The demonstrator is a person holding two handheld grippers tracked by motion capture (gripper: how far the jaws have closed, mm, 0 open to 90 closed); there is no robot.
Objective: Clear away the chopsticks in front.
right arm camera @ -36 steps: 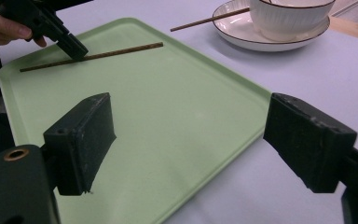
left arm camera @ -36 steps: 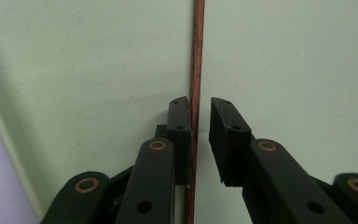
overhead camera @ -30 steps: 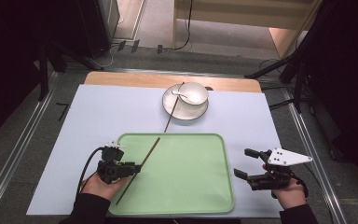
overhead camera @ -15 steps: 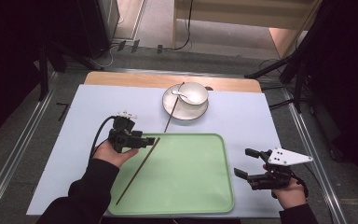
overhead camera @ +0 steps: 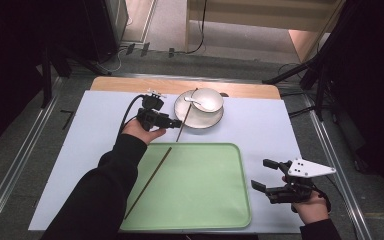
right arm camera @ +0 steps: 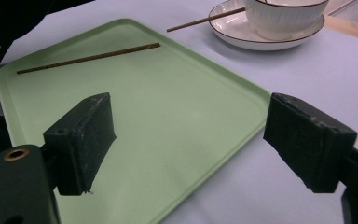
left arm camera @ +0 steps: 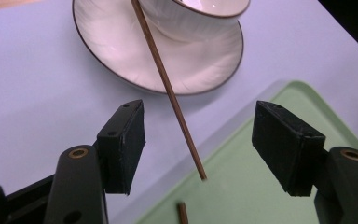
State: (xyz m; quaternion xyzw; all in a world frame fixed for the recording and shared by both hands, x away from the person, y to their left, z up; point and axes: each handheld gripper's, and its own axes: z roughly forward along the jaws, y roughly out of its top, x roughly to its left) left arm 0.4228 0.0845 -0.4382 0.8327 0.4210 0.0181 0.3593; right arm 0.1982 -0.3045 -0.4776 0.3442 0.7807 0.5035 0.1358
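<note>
One brown chopstick leans on the rim of a white plate, its lower end hanging over the table by the tray's far edge. My left gripper is open beside it. In the left gripper view this chopstick runs between the spread jaws without touching either finger. A second chopstick lies flat on the green tray. The plate carries a white bowl with a spoon in it. My right gripper hovers open at the tray's right edge, nothing in it.
A pale blue mat covers the table, with a wooden strip along its far edge. The person's left sleeve crosses the tray's left side. Dark stands and cables are on the floor beyond the table.
The left gripper has moved from the tray's near left edge forward and right to the plate and now straddles the leaning chopstick. The right gripper has not moved.
</note>
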